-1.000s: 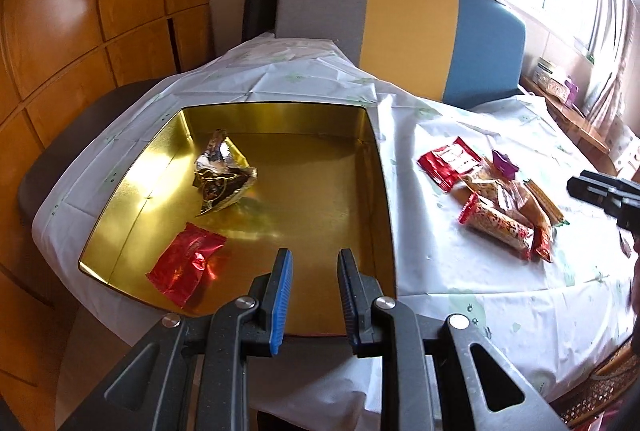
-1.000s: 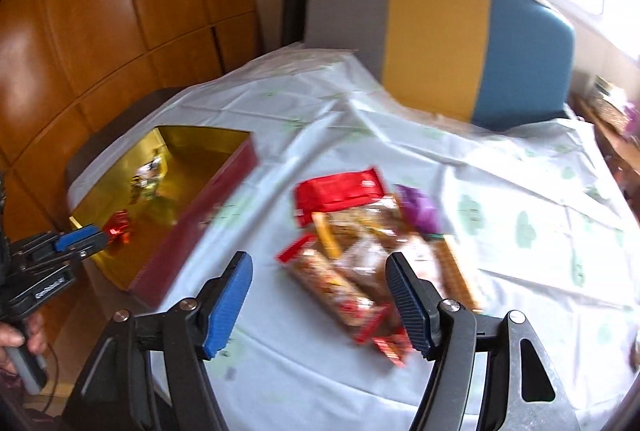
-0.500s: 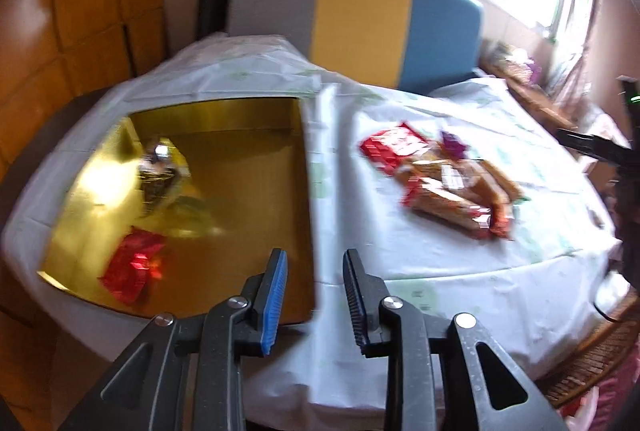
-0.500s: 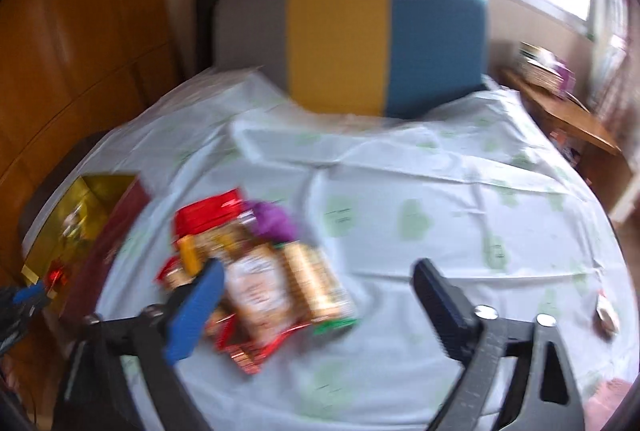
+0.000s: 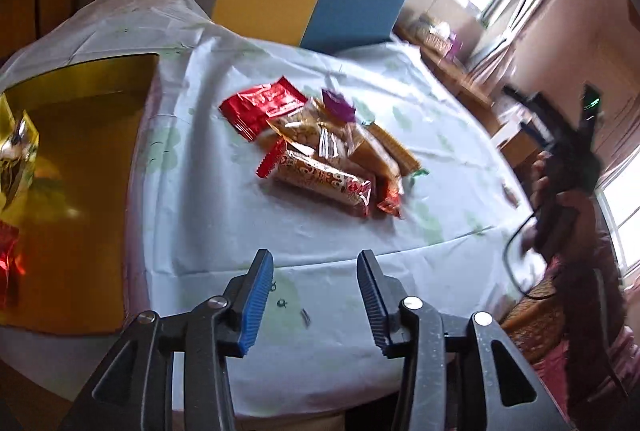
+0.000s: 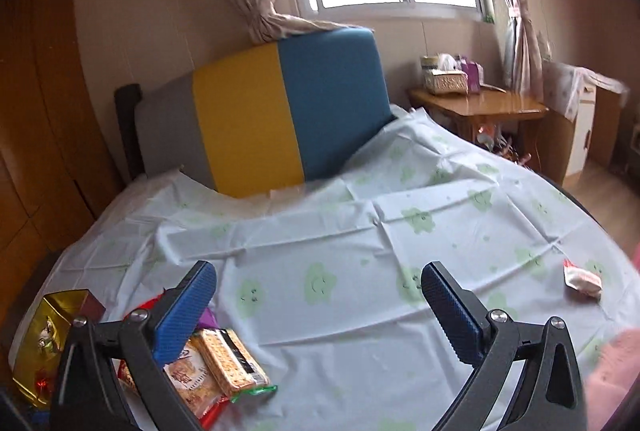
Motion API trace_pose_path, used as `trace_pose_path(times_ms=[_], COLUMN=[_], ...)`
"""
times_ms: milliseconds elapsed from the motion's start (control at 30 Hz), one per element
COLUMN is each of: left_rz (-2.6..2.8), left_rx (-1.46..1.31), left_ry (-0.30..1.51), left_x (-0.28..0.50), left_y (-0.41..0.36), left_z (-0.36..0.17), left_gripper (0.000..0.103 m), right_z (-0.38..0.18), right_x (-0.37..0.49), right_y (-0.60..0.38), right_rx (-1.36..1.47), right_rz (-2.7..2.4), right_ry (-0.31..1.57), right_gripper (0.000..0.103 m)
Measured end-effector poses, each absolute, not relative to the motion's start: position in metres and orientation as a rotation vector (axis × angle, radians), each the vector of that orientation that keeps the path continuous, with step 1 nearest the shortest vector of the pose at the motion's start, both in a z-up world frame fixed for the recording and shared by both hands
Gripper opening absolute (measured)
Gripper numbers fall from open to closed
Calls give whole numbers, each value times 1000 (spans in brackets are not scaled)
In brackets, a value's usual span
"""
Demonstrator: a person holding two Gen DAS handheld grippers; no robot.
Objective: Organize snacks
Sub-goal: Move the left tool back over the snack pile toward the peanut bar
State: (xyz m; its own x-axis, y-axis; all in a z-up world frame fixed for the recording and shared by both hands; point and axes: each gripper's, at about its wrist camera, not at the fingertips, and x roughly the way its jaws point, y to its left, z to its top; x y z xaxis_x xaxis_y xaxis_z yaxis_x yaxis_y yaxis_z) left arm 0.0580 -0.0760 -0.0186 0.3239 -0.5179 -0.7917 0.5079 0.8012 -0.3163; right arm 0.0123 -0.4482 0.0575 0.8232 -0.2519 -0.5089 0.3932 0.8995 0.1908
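Note:
A pile of snack packets (image 5: 320, 155) lies mid-table on the pale tablecloth: a red pack, biscuit packs, a purple sweet. Left of it stands the open gold tin (image 5: 80, 171), holding a gold wrapper (image 5: 16, 159) and a red wrapper (image 5: 8, 263). My left gripper (image 5: 314, 259) hovers over the table's near edge, short of the pile, its jaws opening with nothing between them. My right gripper (image 6: 318, 271) is wide open and empty over bare cloth. The snack pile (image 6: 216, 363) is at its lower left and a lone white-and-red packet (image 6: 582, 281) to its right.
A grey, yellow and blue chair back (image 6: 280, 111) stands behind the table. A wooden side table (image 6: 480, 107) with a tissue box is under the window. Wood panelling lines the left wall. A pink sleeve (image 6: 612, 371) shows at the lower right. The gold tin (image 6: 48, 331) is far left.
Both views have swung right: the left from the tin toward the snack pile, the right past the pile to bare cloth. Both sets of jaws have widened, the right to full width.

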Motion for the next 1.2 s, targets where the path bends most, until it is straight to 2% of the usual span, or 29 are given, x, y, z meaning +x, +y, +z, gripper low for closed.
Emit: trace_pose_path(times_ms=[200, 667, 900, 1000, 1067, 1200], left_rz=[-629, -399, -412, -454, -484, -573], left_rx=[-115, -410, -254, -208, -162, 24], left_ry=[1223, 1404, 1342, 1324, 1311, 1299], left_x=[89, 156, 157, 153, 149, 136], left_y=[-94, -141, -164, -159, -152, -141], left_z=[-41, -76, -76, -73, -69, -57], left_gripper=[43, 42, 43, 40, 33, 32], right_z=[48, 48, 45, 42, 41, 37], right_x=[17, 16, 18, 20, 20, 23], right_y=[-449, -445, -445, -444, -443, -443], right_rx=[333, 318, 327, 324, 314, 307], right_rz=[-300, -274, -261, -261, -265, -266], right_ry=[557, 563, 583, 610, 618, 645], right_gripper=[103, 103, 103, 103, 103, 103])
